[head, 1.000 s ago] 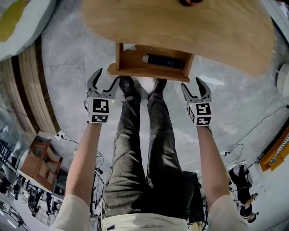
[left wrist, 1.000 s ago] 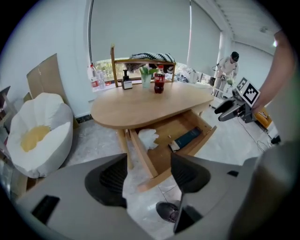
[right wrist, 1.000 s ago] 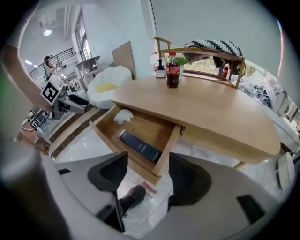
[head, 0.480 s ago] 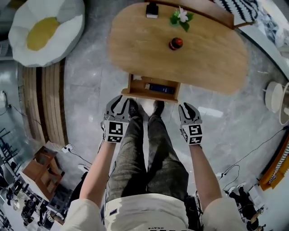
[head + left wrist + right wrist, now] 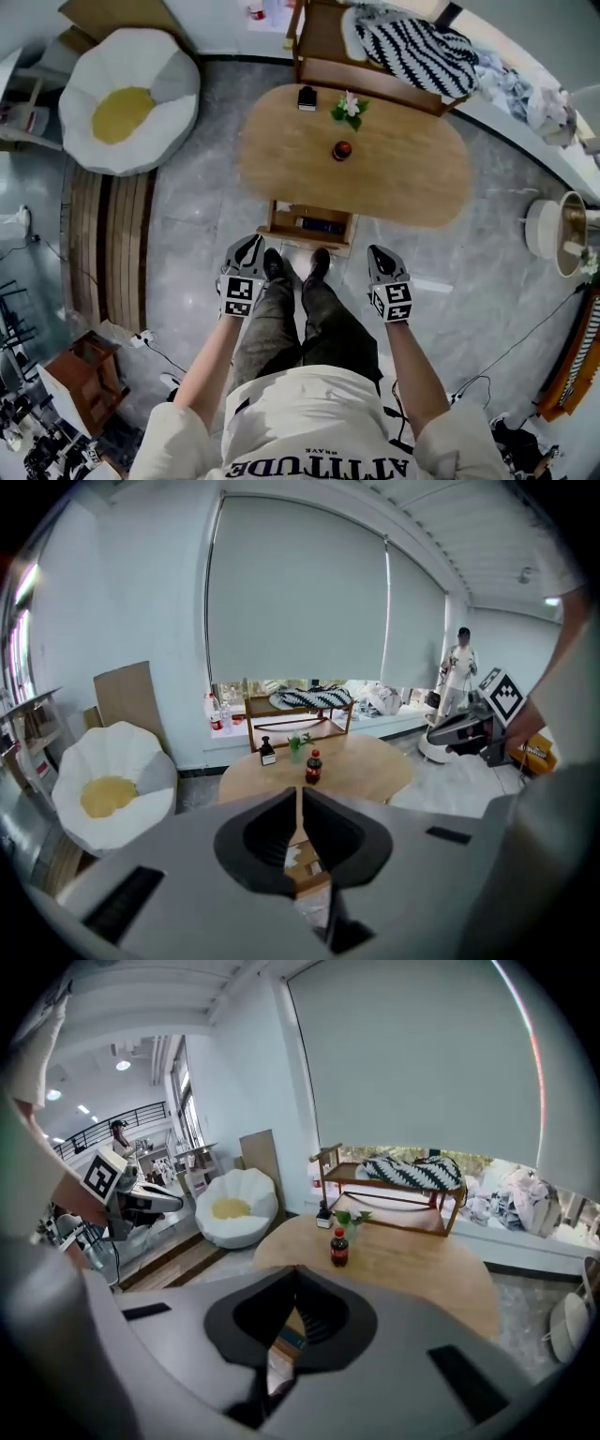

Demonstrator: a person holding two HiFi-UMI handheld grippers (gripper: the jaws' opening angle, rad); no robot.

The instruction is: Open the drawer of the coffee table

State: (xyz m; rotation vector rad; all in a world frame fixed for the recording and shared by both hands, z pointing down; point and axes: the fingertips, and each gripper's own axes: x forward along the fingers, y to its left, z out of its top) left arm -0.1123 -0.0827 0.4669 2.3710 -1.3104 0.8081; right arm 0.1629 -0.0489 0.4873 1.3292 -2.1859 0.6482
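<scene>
Where the drawer (image 5: 305,240) sits: pulled out at the near edge of the coffee table (image 5: 412,173).
Drawer contents: one dark flat item (image 5: 321,225).
Left gripper (image 5: 250,244): short of the table, jaws closing, nearly together, empty.
Right gripper (image 5: 378,253): short of the table, jaws together, empty.

The oval coffee table of pale honey-coloured wood (image 5: 412,183) has a plain, faintly grained top. At its six o'clock, the open wooden drawer (image 5: 279,228) is a warmer orange-brown and holds a flat navy-black item (image 5: 321,225). On the top, the small dark bottle (image 5: 343,150) wears a red cap and label. At its twelve o'clock stands a green leafy sprig (image 5: 349,109) with a pink-white flower. At the table's one o'clock lies a black-and-white zigzag-striped blanket (image 5: 417,52), and at ten o'clock a white petal-shaped floor cushion (image 5: 169,80) with a yellow centre. The stone floor (image 5: 192,234) is grey, marbled with pale veins. The person's trousers (image 5: 281,323) are charcoal.
</scene>
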